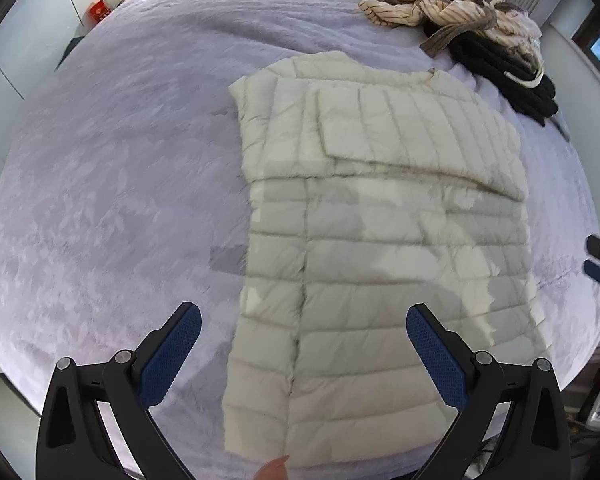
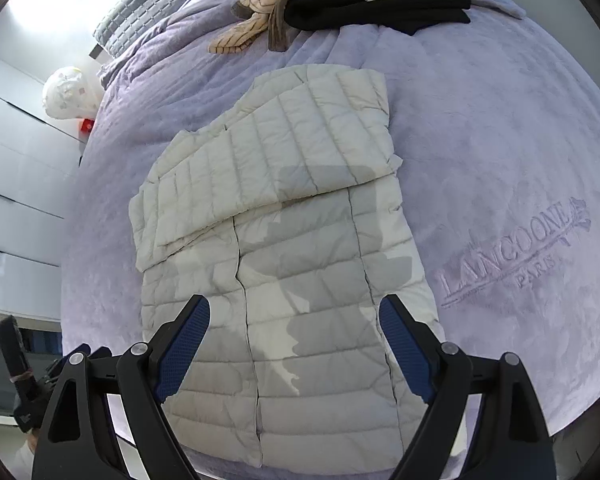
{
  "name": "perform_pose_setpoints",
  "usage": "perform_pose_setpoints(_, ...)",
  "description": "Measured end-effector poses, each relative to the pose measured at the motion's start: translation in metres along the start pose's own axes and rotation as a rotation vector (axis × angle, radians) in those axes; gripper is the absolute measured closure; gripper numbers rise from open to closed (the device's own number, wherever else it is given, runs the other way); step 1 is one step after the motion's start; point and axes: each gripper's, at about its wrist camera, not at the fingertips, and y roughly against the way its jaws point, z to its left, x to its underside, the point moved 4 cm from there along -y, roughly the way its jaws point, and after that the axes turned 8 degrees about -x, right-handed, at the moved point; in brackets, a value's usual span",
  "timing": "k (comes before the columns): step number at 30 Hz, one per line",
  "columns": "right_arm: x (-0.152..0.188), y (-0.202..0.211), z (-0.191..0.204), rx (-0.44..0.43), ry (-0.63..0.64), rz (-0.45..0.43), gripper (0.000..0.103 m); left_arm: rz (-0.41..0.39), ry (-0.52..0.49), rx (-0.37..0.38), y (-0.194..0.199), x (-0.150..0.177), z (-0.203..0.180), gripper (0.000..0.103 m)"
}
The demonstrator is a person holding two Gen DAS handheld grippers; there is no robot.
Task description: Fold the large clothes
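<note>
A: On the bed (image 1: 100, 160), under its lilac plush blanket (image 2: 500, 140), where does the jacket lie?

B: The cream quilted jacket (image 1: 380, 240) lies flat, running from the centre toward 6 o'clock in both wrist views. Its sleeve (image 1: 412, 136) is folded across the chest, toward 12 o'clock of the body panels. Shadows fall over its middle.

A: And the claws?

B: The left claw (image 1: 304, 356) is spread wide, holding nothing; its blue pads (image 1: 172, 356) straddle the jacket's hem edge, one over blanket at 7 o'clock, the other over the quilting at 5 o'clock. The right claw (image 2: 294, 348) is likewise parted and empty, hovering over the lower half of the jacket. Whether either touches the fabric, I cannot tell.

A: Any containers?

B: None I can make out. There is a heap of clothes at 1 o'clock in the left view: a striped beige garment (image 1: 432, 4) lying partly on a black knit garment (image 1: 512, 80), well apart from the jacket.

A: Any writing?

B: Embossed in the blanket at 3 o'clock of the right view is lettering (image 2: 512, 252) that reads roughly "LANCOONE" above "PARIS", beside a rose motif. A small red object (image 1: 100, 10) sits off the bed at 11 o'clock; its markings are too small to read. A white rounded object (image 2: 66, 92) stands near it.
</note>
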Motion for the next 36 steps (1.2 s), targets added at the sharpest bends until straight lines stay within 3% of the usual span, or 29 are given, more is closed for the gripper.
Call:
perform_pose_setpoints(4, 0.005, 0.012, -0.001, 0.026, 0.011, -0.022, 0.014, 0.015, 0.009, -0.023, -0.003, 0.012, 0.008, 0.000)
perform_pose_setpoints(12, 0.015, 0.022, -0.016, 0.095, -0.009, 0.042, 0.014, 0.031, 0.004, -0.023, -0.003, 0.025, 0.019, 0.000)
perform_pose_setpoints(16, 0.027, 0.021, -0.025, 0.079, -0.048, 0.081, 0.014, 0.039, 0.002, -0.036, -0.007, 0.030, 0.023, 0.000)
perform_pose_setpoints(22, 0.043, 0.017, -0.037, 0.066, -0.116, 0.104, 0.014, 0.113, 0.041, -0.010, -0.031, 0.047, 0.041, 0.000)
perform_pose_setpoints(28, 0.065, 0.011, -0.055, 0.079, -0.175, 0.135, 0.014, 0.190, 0.086, 0.057, -0.053, 0.069, 0.056, 0.000)
perform_pose_setpoints(32, 0.079, 0.008, -0.075, 0.080, -0.246, 0.155, 0.014, 0.255, 0.099, 0.157, -0.065, 0.085, 0.054, 0.000)
perform_pose_setpoints(36, 0.095, 0.008, -0.096, 0.025, -0.327, 0.162, 0.014, 0.318, 0.135, 0.228, -0.080, 0.100, 0.056, 0.000)
